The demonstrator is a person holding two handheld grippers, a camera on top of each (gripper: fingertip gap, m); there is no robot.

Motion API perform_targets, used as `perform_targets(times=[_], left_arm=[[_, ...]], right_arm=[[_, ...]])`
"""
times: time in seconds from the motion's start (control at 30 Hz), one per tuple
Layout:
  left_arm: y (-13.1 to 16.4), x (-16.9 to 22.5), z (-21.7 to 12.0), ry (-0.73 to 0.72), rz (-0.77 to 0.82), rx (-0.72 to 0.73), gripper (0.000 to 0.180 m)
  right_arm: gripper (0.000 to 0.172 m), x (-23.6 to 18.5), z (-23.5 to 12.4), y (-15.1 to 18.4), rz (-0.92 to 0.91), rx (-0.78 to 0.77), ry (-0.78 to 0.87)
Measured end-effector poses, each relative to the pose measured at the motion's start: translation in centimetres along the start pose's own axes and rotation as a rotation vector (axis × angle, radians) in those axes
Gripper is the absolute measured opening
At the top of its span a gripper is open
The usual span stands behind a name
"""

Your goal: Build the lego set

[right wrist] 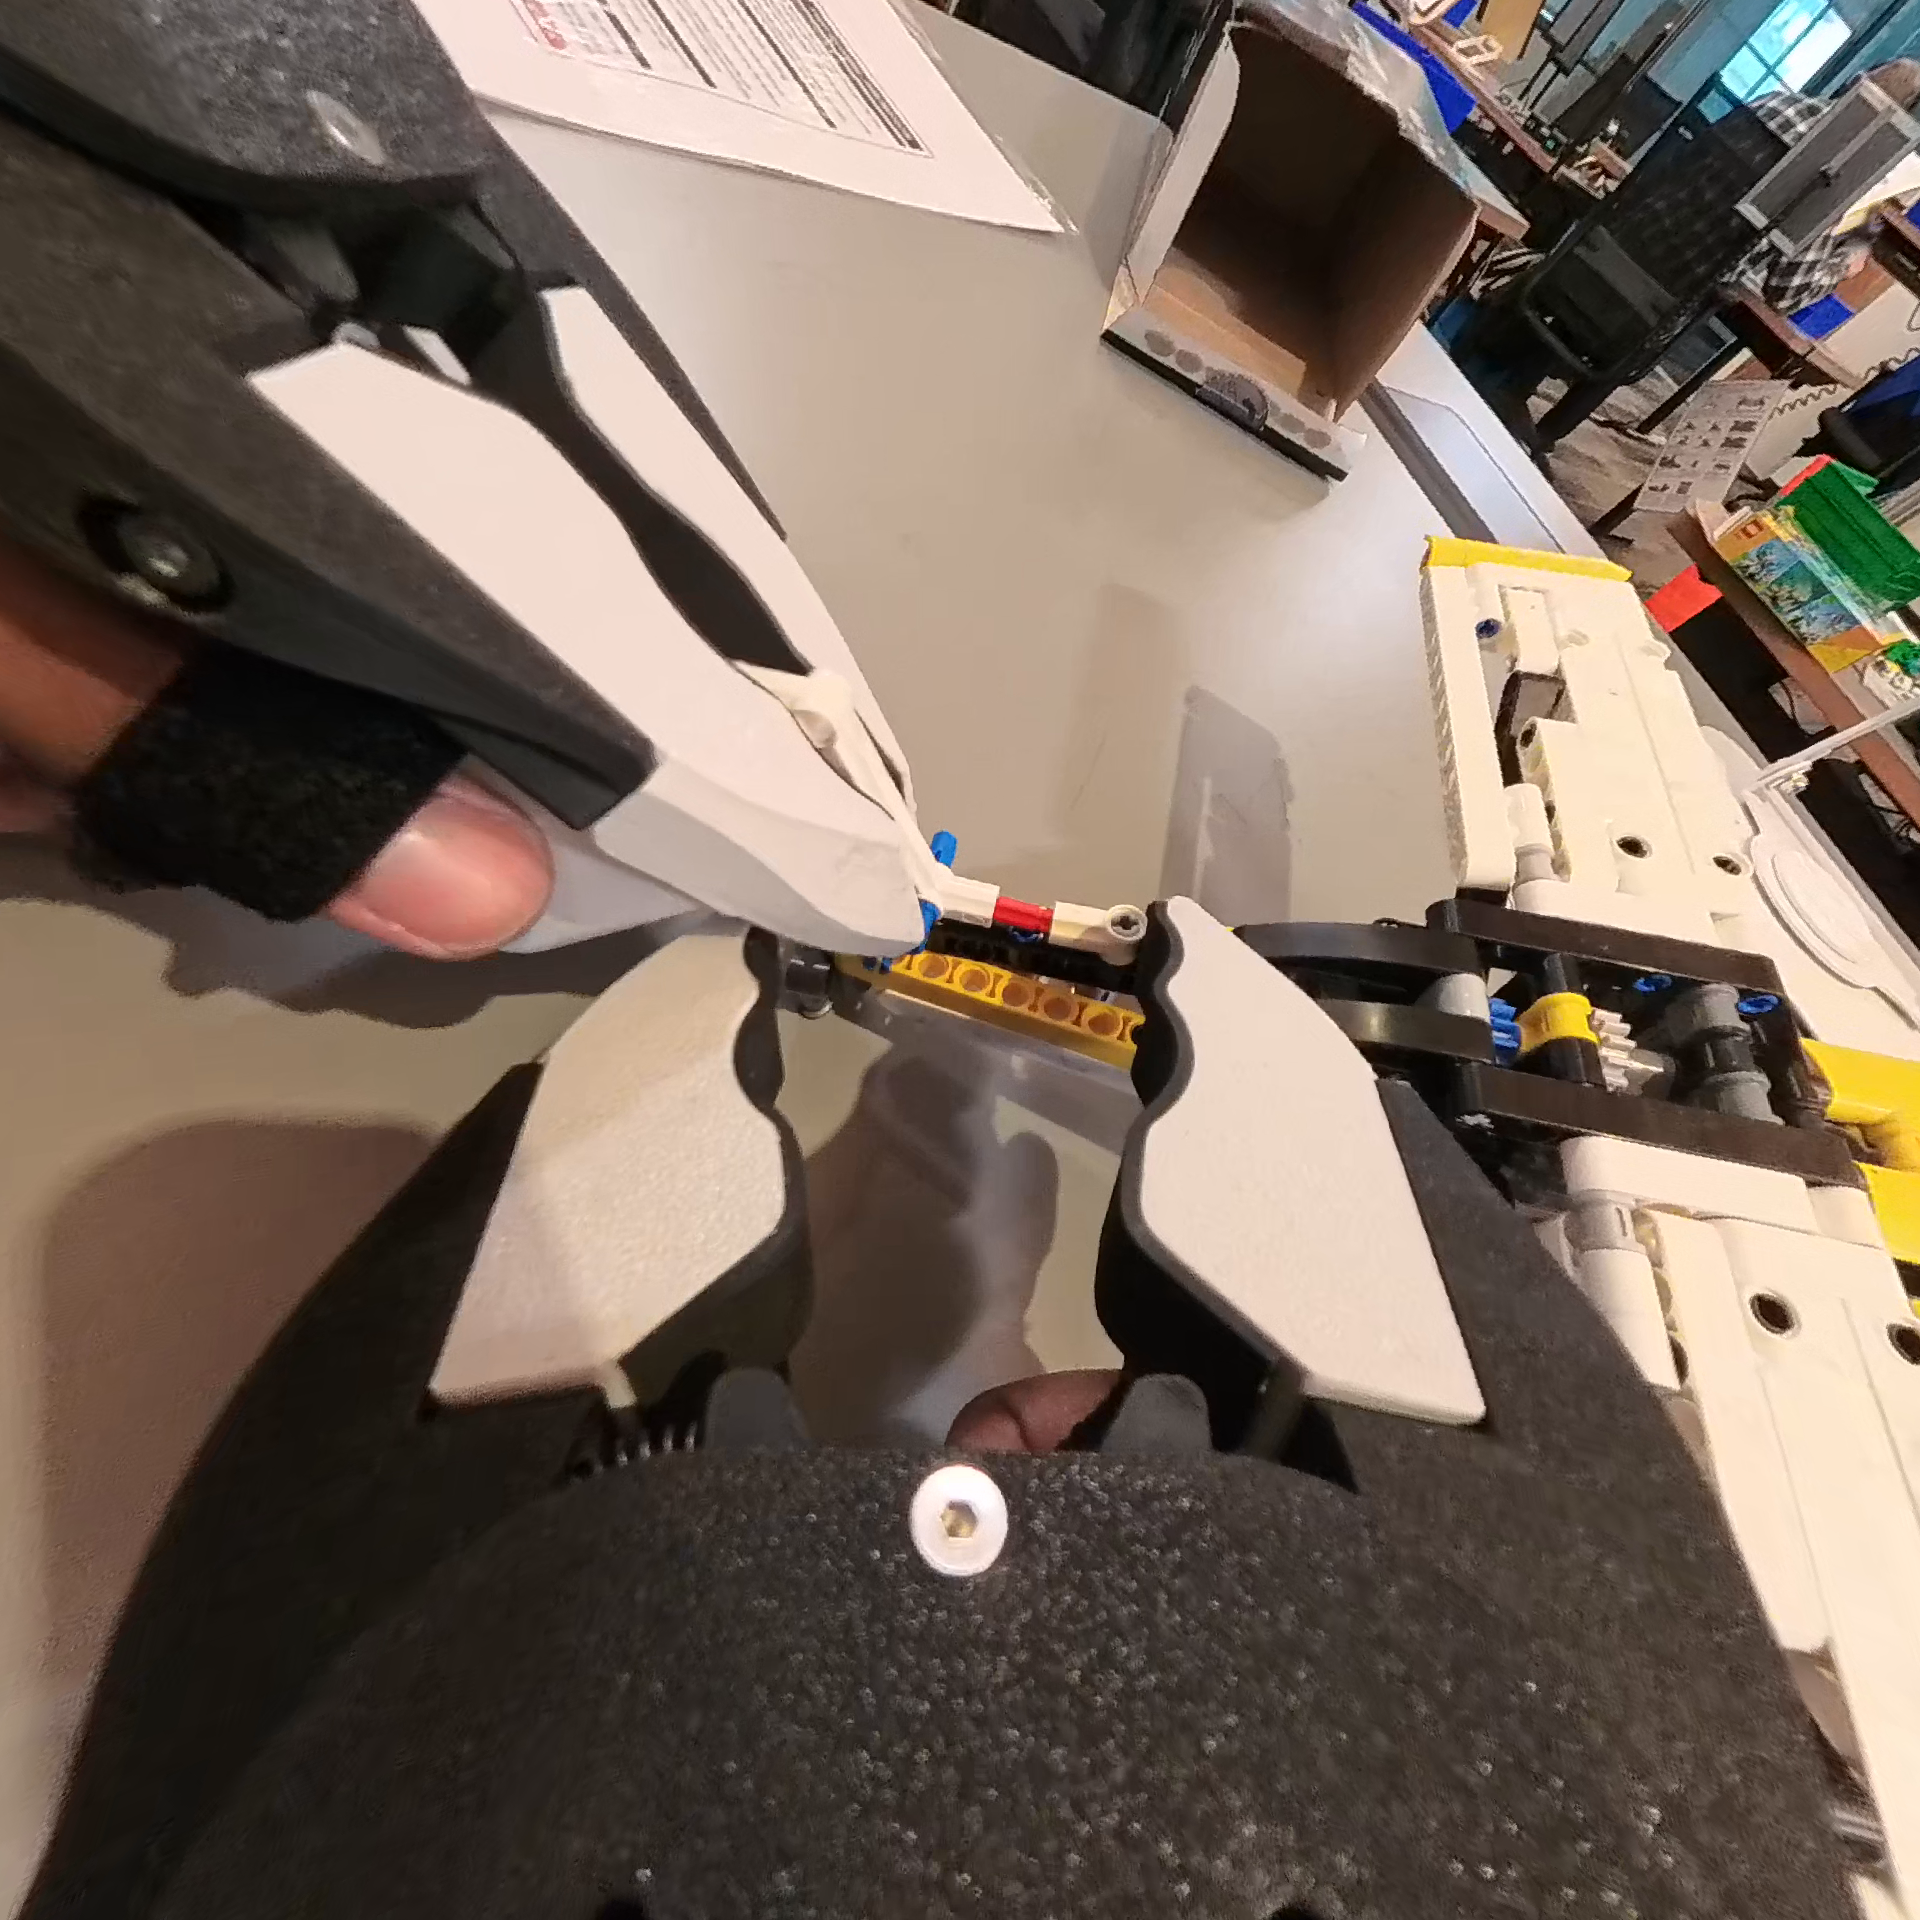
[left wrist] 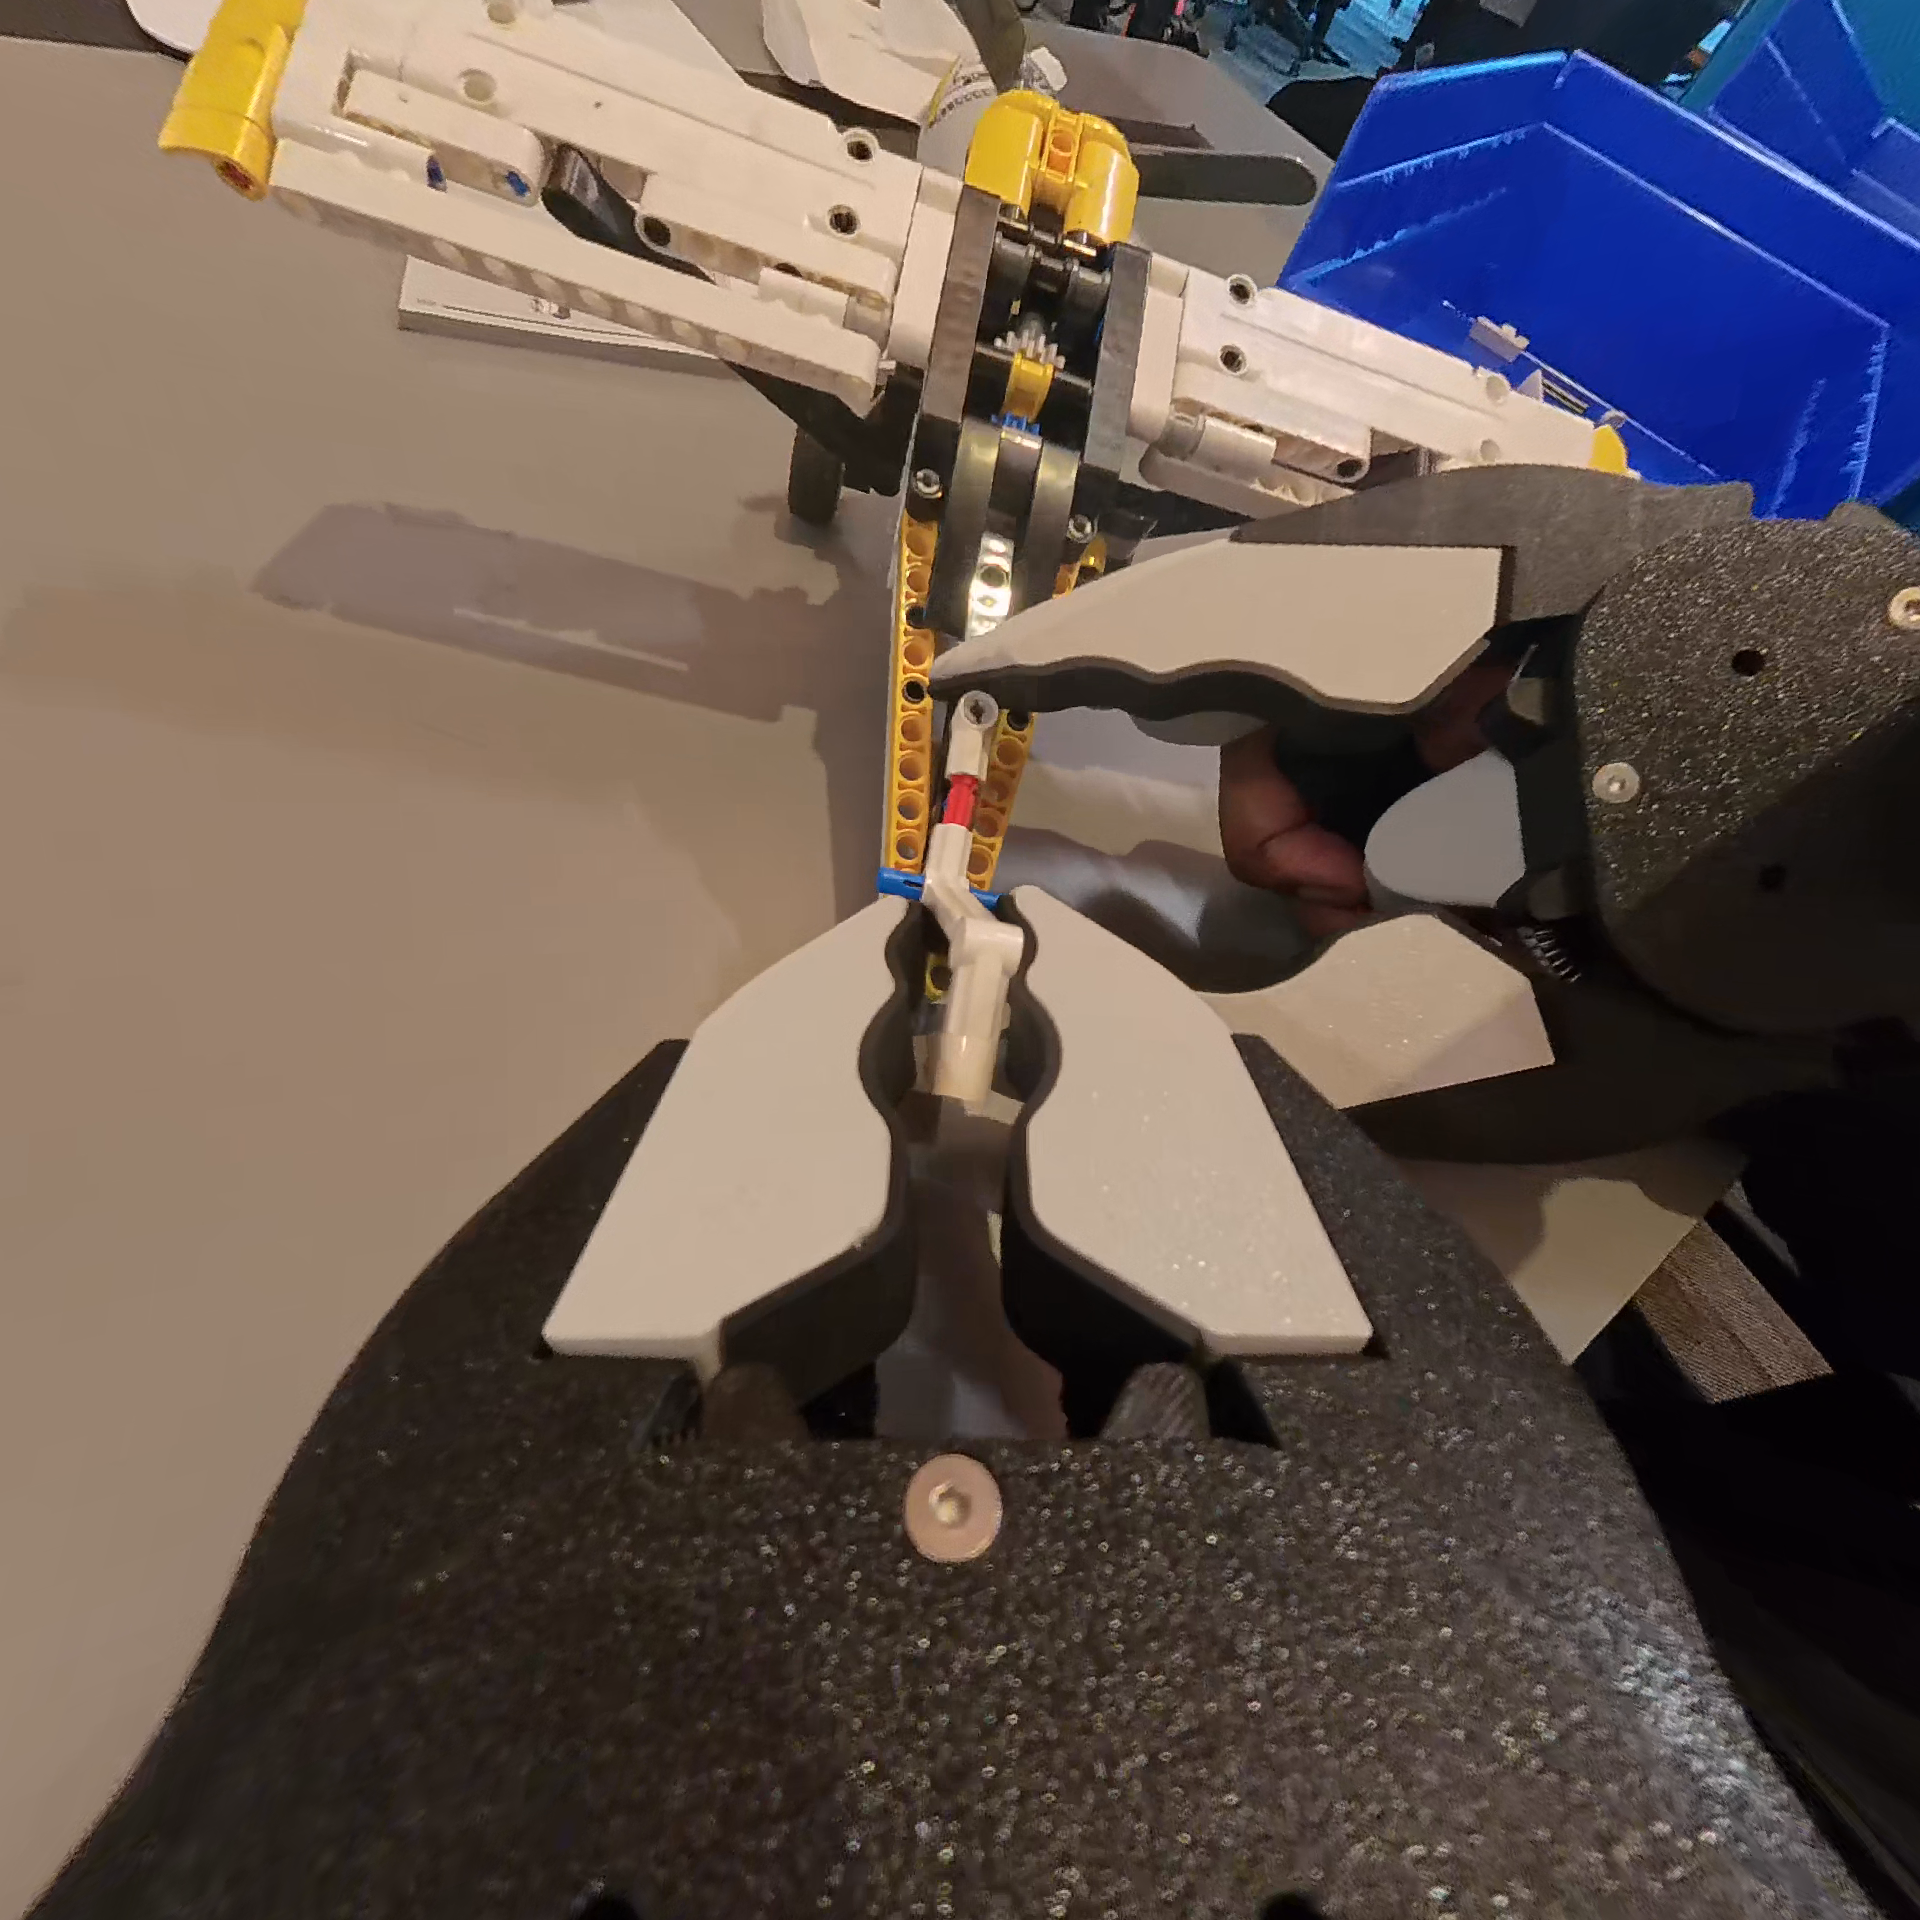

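Note:
A brick-built toy plane (left wrist: 727, 239) with white wings, a yellow nose and a black propeller stands on the grey table (left wrist: 312, 883). Its tail is two yellow holed beams (left wrist: 914, 727) pointing toward me. My left gripper (left wrist: 961, 920) is shut on a white angled connector (left wrist: 977, 997) joined to a red axle (left wrist: 961, 800) along the tail. In the right wrist view the left gripper (right wrist: 914, 904) comes in from the upper left, still holding the connector. My right gripper (right wrist: 961, 966) is open and straddles the yellow beam (right wrist: 1018, 1003). One of its fingertips (right wrist: 1169, 935) rests by the connector's far end.
Blue bins (left wrist: 1610, 260) stand at the right behind the plane's wing. An open cardboard box (right wrist: 1299, 239) and a printed sheet (right wrist: 727, 83) lie farther back on the table. A booklet (left wrist: 488, 312) lies under the left wing. A person's fingers (right wrist: 447, 883) grip the left gripper. My left and right fingertips are right by each other. My right gripper's tips are some 9 centimeters from the brick-built toy plane (left wrist: 727, 239). My right wrist view (right wrist: 1543, 775) looks at it from another angle.

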State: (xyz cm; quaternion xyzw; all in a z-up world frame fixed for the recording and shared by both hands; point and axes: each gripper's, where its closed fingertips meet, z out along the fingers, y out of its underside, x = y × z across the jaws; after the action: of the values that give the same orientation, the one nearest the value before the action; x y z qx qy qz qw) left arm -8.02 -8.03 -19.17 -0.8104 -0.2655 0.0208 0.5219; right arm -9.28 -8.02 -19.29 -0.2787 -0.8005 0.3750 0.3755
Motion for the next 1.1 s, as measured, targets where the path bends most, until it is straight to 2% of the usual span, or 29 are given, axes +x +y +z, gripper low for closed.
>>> perform_targets(times=[1.1], left_arm=[[-0.48, -0.39, 0.43, -0.014, -0.103, 0.035, 0.013]], right_arm=[[0.064, 0.53, 0.04, 0.03, 0.067, 0.002, -0.005]])
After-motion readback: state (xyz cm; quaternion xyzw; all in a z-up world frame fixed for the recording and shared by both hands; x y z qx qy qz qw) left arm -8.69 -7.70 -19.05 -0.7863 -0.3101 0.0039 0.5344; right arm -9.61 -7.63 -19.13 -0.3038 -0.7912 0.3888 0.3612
